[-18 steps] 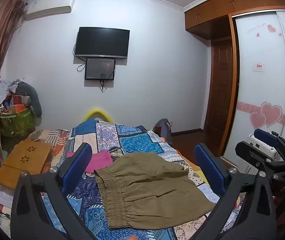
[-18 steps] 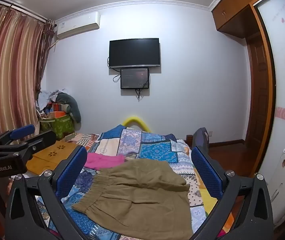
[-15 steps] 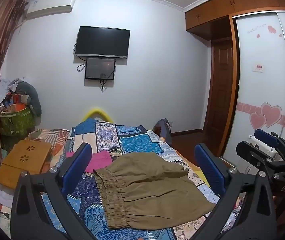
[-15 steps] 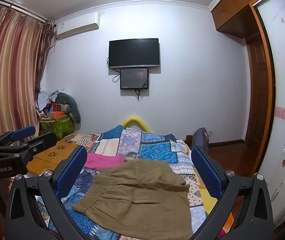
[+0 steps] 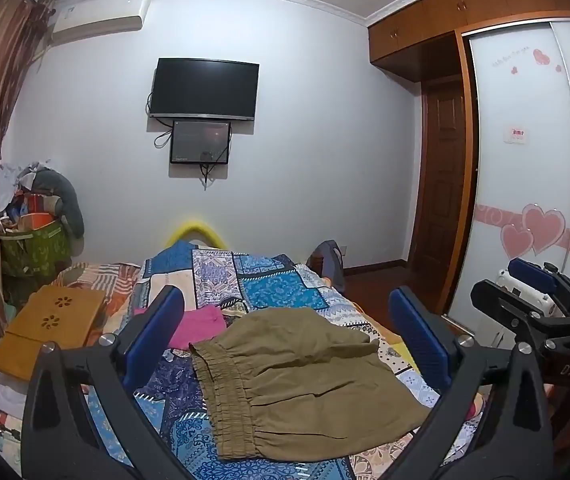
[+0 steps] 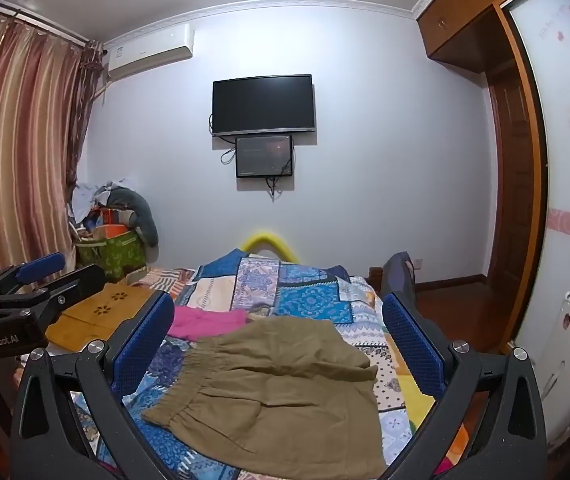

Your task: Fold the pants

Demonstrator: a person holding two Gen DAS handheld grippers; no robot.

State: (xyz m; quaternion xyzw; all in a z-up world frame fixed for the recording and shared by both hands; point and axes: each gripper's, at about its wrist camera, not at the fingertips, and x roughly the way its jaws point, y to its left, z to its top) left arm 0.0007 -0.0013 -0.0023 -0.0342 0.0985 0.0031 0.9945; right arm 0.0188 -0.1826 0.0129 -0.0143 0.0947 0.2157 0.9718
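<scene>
Olive-brown pants (image 5: pixel 297 376) lie folded on a patchwork bedspread (image 5: pixel 269 284), with the elastic waistband toward the left. They also show in the right wrist view (image 6: pixel 281 392). My left gripper (image 5: pixel 285 340) is open and empty, held above the near edge of the pants. My right gripper (image 6: pixel 277 344) is open and empty, also held above them. The right gripper shows at the right edge of the left wrist view (image 5: pixel 533 300). The left gripper shows at the left edge of the right wrist view (image 6: pixel 33 284).
A pink garment (image 5: pixel 197 326) lies behind the pants. A wooden lap tray (image 5: pixel 51 322) sits on the bed's left side. A green basket of clutter (image 5: pixel 33 248) stands by the curtain. A wardrobe (image 5: pixel 533 184) and door (image 5: pixel 441 204) are at the right.
</scene>
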